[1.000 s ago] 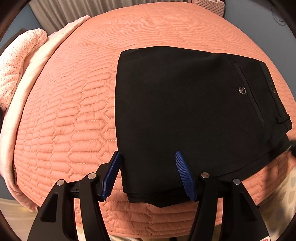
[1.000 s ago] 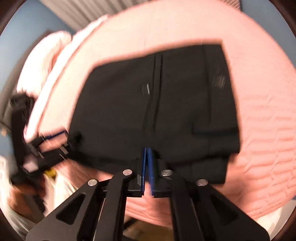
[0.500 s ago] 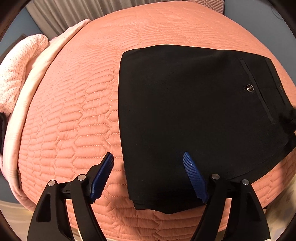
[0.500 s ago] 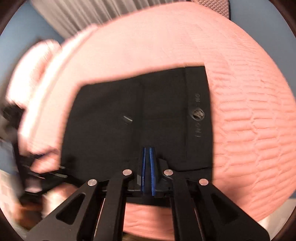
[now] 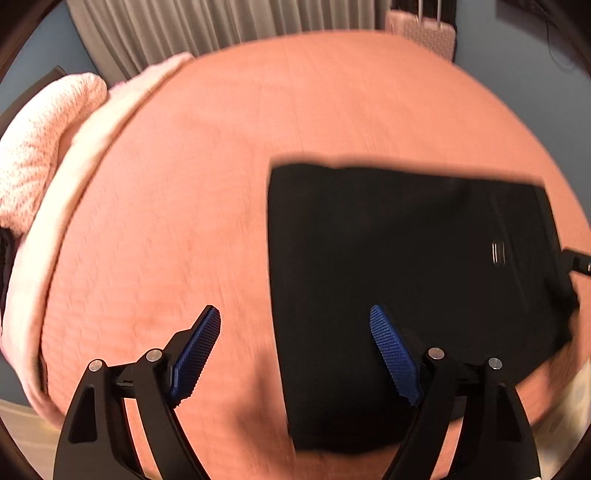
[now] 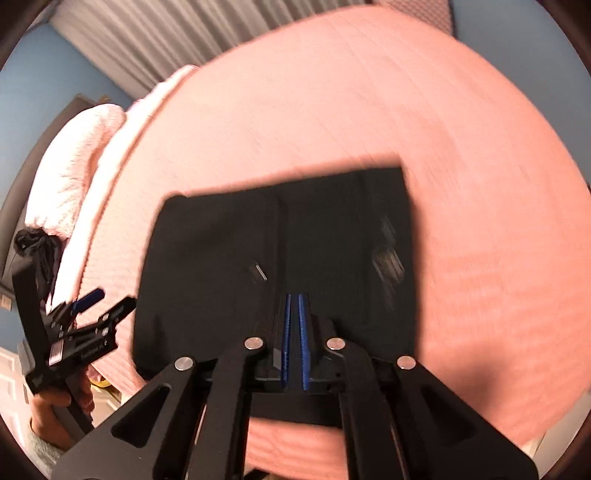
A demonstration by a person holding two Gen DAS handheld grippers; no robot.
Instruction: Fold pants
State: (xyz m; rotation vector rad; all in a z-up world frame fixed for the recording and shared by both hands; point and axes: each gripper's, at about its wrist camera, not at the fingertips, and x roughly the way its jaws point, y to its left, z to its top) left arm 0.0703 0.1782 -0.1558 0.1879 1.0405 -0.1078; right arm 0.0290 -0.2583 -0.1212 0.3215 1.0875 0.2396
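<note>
Bedspread (image 5: 221, 192): salmon-pink quilted cover, filled most of both views, blurred.

Pillow (image 5: 40, 147): pale pink, speckled, lay at nine to ten o'clock on the bedspread's edge in the left wrist view.

Curtain (image 5: 207, 26): grey, pleated, hung at twelve o'clock behind the bed.

Pants (image 5: 406, 280): black, folded into a flat rectangle, lay on the bedspread toward three to four o'clock in the left wrist view; a small metal fastener showed near its right edge.

Left gripper (image 5: 295, 332): jaws spread wide, having just been opening; the pants' left edge lay beneath the gap, pads clear of cloth.

Right gripper (image 6: 294, 317): blue pads pressed together above the pants' near edge; whether cloth was pinched, I cannot tell.
</note>
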